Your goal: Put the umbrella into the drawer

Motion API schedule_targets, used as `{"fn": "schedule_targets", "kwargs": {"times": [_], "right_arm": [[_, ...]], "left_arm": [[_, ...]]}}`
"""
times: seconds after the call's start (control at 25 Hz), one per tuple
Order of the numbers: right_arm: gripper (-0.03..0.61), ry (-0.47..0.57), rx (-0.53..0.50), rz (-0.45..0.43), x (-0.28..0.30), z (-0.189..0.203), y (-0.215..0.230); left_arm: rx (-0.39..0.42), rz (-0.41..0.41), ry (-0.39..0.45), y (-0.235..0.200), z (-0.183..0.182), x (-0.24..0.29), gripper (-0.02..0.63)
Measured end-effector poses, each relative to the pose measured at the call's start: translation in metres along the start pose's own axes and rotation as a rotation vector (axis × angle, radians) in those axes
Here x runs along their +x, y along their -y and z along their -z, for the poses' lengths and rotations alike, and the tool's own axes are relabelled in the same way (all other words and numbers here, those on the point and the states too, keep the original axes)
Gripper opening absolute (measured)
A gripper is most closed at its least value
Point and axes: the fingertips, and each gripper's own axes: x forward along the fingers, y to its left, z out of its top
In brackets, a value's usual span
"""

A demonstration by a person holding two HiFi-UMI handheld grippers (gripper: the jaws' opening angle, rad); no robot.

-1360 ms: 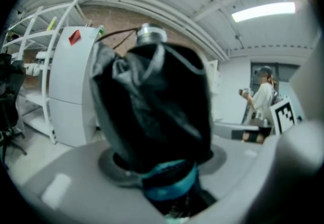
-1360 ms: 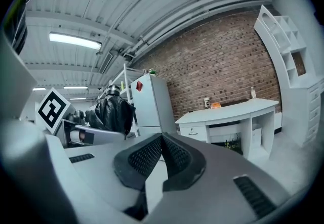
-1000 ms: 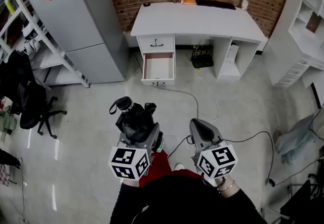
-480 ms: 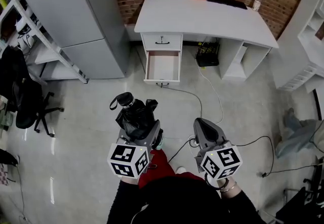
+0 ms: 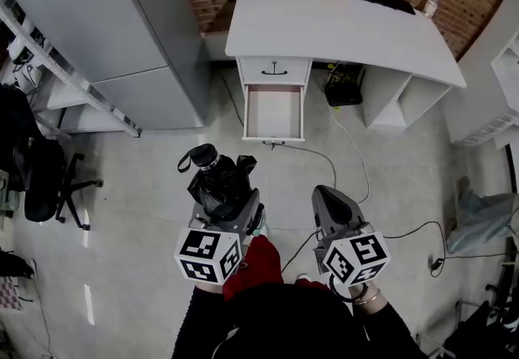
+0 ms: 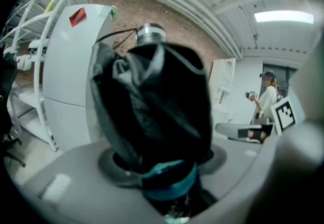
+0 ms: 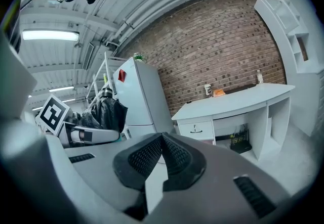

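Note:
A folded black umbrella (image 5: 217,181) with a silver-capped handle and a wrist strap sticks out ahead of my left gripper (image 5: 233,211), which is shut on it. In the left gripper view the umbrella (image 6: 152,106) fills the middle, clamped between the jaws of the left gripper (image 6: 164,172). My right gripper (image 5: 333,198) is beside it, shut, with nothing between its pads (image 7: 144,154). Ahead stands a white desk (image 5: 340,25) whose lower drawer (image 5: 273,113) is pulled open and looks bare inside. The right gripper view shows the desk (image 7: 233,99) and the umbrella (image 7: 104,112) at its left.
A grey fridge (image 5: 122,25) stands left of the desk, with a slanted white rack (image 5: 65,66) and a black office chair (image 5: 49,179) further left. Cables (image 5: 349,163) trail across the floor from a black box (image 5: 345,83) under the desk. A person (image 6: 266,101) stands far off.
Both grippers have been carried forward across the floor towards the desk; the desk and open drawer sit lower and larger in the head view. The umbrella stays in the left grip.

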Motion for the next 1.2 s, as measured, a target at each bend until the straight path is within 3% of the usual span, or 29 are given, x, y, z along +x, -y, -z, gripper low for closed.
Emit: {"fn": "schedule_targets", "kwargs": {"times": [0.36,0.64,1.2], "right_arm": [[0.002,-0.011,0.003,0.033,0.076,-0.015,-0.015],[0.002,-0.039,0.000,0.074,0.102,-0.011,-0.015],[0.002,-0.084,0.068,0.171,0.136,0.008,0.059]], "left_arm": [[-0.010,0.035,-0.014,-0.070,-0.021,0.031,0.249],[-0.006,0.061,-0.037,-0.098,-0.024,0.052,0.249],[0.031,0.072,-0.141,-0.116,-0.010,0.128,0.249]]}}
